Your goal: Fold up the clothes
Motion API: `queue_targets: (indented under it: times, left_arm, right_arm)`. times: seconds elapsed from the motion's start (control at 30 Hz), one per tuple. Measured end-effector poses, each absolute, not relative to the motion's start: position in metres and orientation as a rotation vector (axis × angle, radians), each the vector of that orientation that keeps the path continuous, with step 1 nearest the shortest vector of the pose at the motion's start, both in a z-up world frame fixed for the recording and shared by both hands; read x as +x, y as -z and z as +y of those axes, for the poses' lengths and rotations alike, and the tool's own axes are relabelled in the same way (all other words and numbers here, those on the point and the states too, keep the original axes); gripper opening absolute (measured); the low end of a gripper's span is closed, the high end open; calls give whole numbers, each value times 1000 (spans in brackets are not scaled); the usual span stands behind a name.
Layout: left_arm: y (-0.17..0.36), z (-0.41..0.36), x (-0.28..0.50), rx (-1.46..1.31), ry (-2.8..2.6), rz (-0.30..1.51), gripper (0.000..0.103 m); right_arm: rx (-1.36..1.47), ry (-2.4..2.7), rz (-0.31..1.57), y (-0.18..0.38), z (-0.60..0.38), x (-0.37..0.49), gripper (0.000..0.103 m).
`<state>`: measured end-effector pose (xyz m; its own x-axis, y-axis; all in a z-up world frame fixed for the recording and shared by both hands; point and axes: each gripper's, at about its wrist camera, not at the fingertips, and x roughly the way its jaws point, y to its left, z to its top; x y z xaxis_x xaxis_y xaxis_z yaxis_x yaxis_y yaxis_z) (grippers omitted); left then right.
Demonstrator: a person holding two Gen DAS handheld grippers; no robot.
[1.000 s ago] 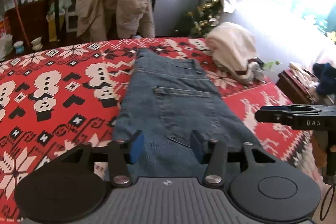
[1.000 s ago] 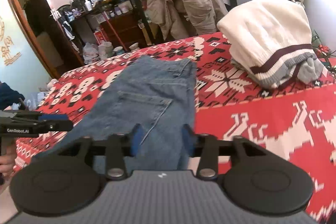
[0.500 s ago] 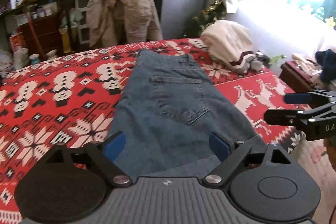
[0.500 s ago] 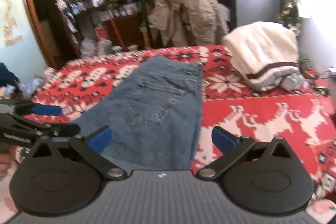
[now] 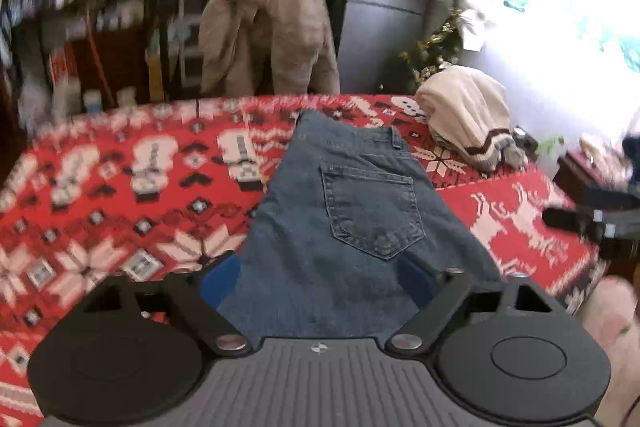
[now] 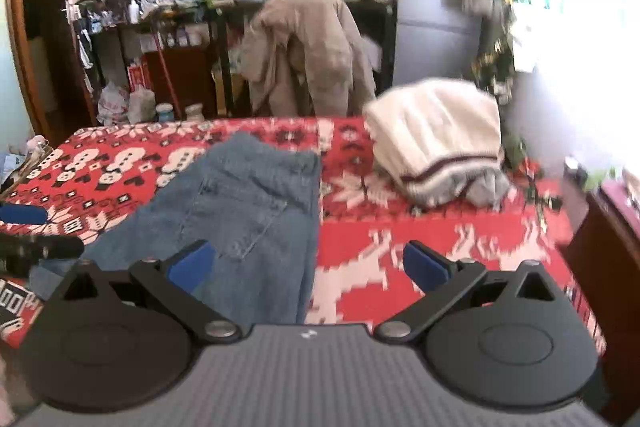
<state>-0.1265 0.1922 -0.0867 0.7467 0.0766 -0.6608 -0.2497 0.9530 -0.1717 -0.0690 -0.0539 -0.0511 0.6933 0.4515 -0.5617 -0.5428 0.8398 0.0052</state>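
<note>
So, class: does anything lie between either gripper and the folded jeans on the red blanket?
Nothing visible does. The jeans lie directly ahead of the left gripper, whose jaws are closing on nothing, and the open right gripper.

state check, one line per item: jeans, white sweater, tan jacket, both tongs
jeans: folded, lying flat on the red patterned cloth, back pocket up, not gripped
white sweater: bunched in a heap on the cloth, apart from the jeans
tan jacket: draped over something behind the table
left tongs: closing, nothing pinched
right tongs: wide open, empty
</note>
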Motion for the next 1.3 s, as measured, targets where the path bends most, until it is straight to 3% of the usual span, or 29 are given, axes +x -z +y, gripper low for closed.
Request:
queue_targets:
  times: [0.13,0.2,0.3,0.33,0.37,0.7,0.77,0.83,0.97,1.13,1.2,1.23,1.27,1.3]
  left_arm:
    - [103,199,-100,-280,-189,764,7]
    - [111,197,-89,-281,-165,783,7]
    - [123,196,-74,-283,-140,808,7]
    - [128,195,-69,-284,-139,816,7]
    - [132,196,-65,-285,-146,826,7]
    - [155,202,-74,-263,-171,874,5]
    - [155,206,-79,-277,-172,874,5]
    - [155,207,-83,-299,-171,872,5]
    - [153,202,-86,-288,-183,878,5]
    - [146,198,-95,-328,-144,872,6]
    - [143,194,-98,-329,-129,850,6]
    - [144,193,-98,-325,-131,855,6]
    - [146,192,-98,-321,-135,863,6]
    - [148,191,-98,-317,-138,871,6]
  right_arm:
    - [-166,-704,641,65,-47,-49,101]
    - [-217,-775,639,75,-42,-41,93]
    - [-337,-871,650,91,-30,-29,57]
    - [-356,-898,677,97,-27,-22,32]
    - [-367,-923,714,104,-23,-15,19]
    - [-395,-957,754,140,-33,-7,22]
    - [-395,-940,758,142,-41,-8,44]
    - [-393,-910,752,144,-48,-7,55]
    - [-315,-912,800,142,-58,-2,55]
    - [-298,-956,711,115,-58,-25,55]
    - [-286,-964,677,107,-48,-34,55]
    - [-286,-968,668,106,-41,-37,48]
    - [-296,-970,669,107,-33,-40,29]
    - [-312,-972,676,110,-24,-42,19]
